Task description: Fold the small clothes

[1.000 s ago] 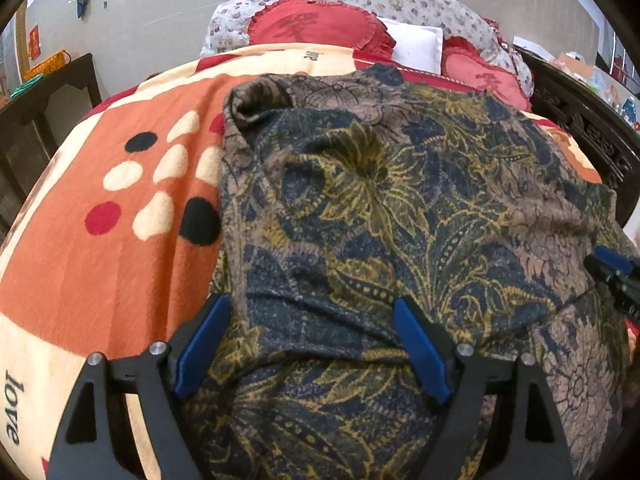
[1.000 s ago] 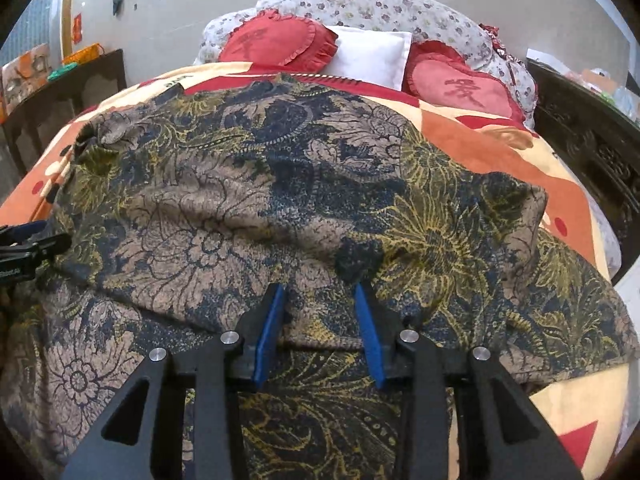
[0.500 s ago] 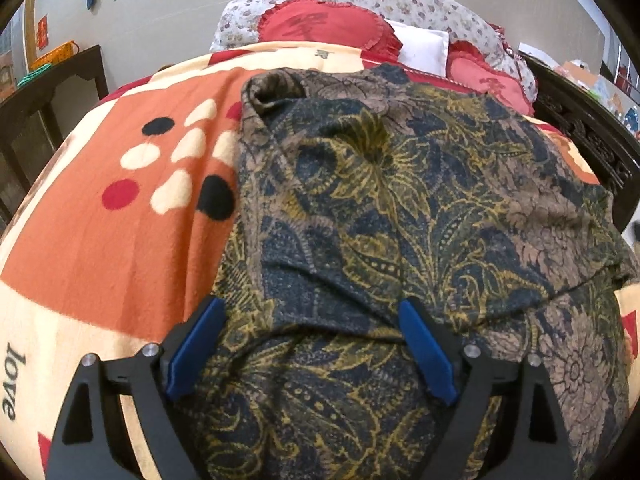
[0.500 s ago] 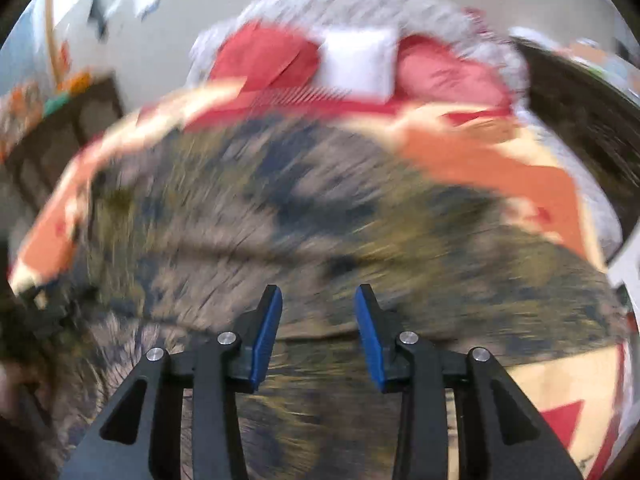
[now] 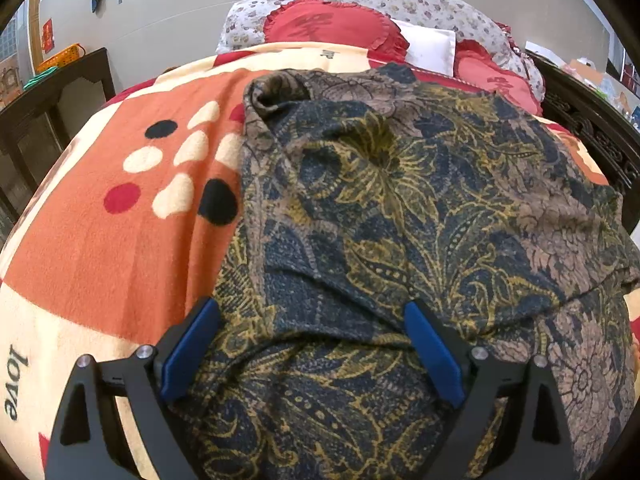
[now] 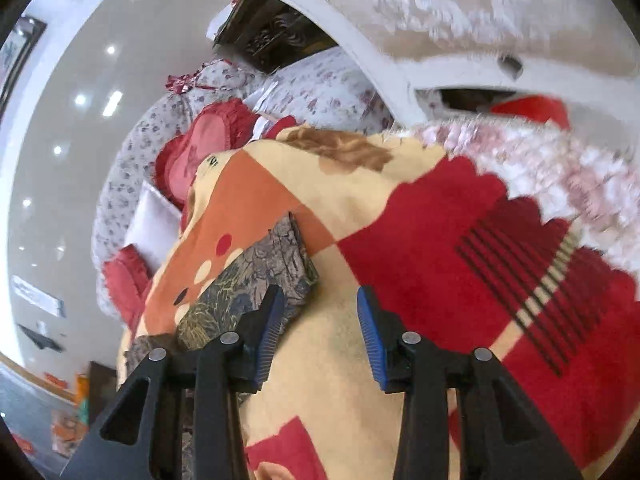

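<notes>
Left gripper (image 5: 312,350) is found with jaws opening wide over the near fold of the patterned garment (image 5: 400,208); cloth lies between the blue pads (image 5: 188,354) but is not pinched, which suggests a release after a fold. Garment is spread on the orange and cream blanket (image 5: 120,260), laid flat for folding. Right gripper (image 6: 318,332) is seen rolled sideways over bare blanket (image 6: 360,400), jaws partly apart, nothing held, garment edge (image 6: 256,280) just beside one pad.
</notes>
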